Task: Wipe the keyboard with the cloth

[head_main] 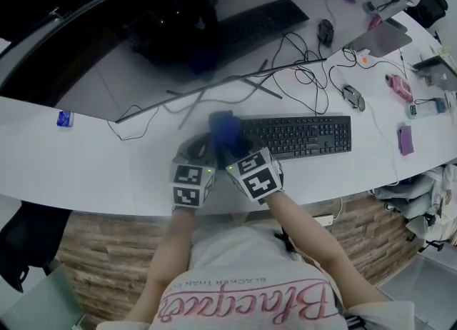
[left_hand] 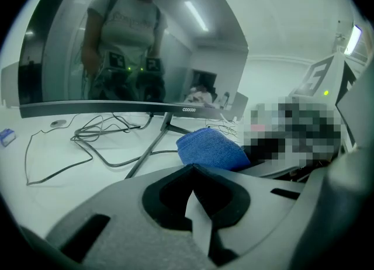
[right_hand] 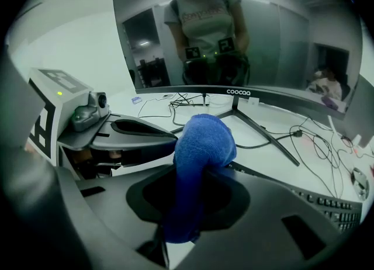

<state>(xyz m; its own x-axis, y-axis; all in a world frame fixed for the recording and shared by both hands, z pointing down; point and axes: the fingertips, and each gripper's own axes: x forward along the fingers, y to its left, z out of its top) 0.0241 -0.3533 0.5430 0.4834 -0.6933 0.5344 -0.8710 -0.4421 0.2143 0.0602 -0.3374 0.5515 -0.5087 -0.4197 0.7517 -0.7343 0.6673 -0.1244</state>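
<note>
A black keyboard (head_main: 300, 136) lies on the white desk, in front of a curved monitor. My right gripper (head_main: 227, 147) is shut on a blue cloth (head_main: 224, 130), which it holds bunched just off the keyboard's left end. In the right gripper view the cloth (right_hand: 201, 146) rises out of the jaws of the right gripper (right_hand: 190, 207), and the keyboard's edge (right_hand: 333, 207) shows low on the right. My left gripper (head_main: 194, 153) sits close beside it on the left, shut on nothing. The left gripper view shows the left gripper (left_hand: 193, 168) with jaws together and the cloth (left_hand: 211, 146) just beyond.
The curved monitor (head_main: 178, 36) spans the back, its stand legs (head_main: 214, 96) spread just behind the cloth. Loose cables (head_main: 307, 78) trail behind the keyboard. A mouse (head_main: 353, 98) lies at the right, a purple item (head_main: 405, 139) farther right. The desk's front edge (head_main: 107, 211) runs below the grippers.
</note>
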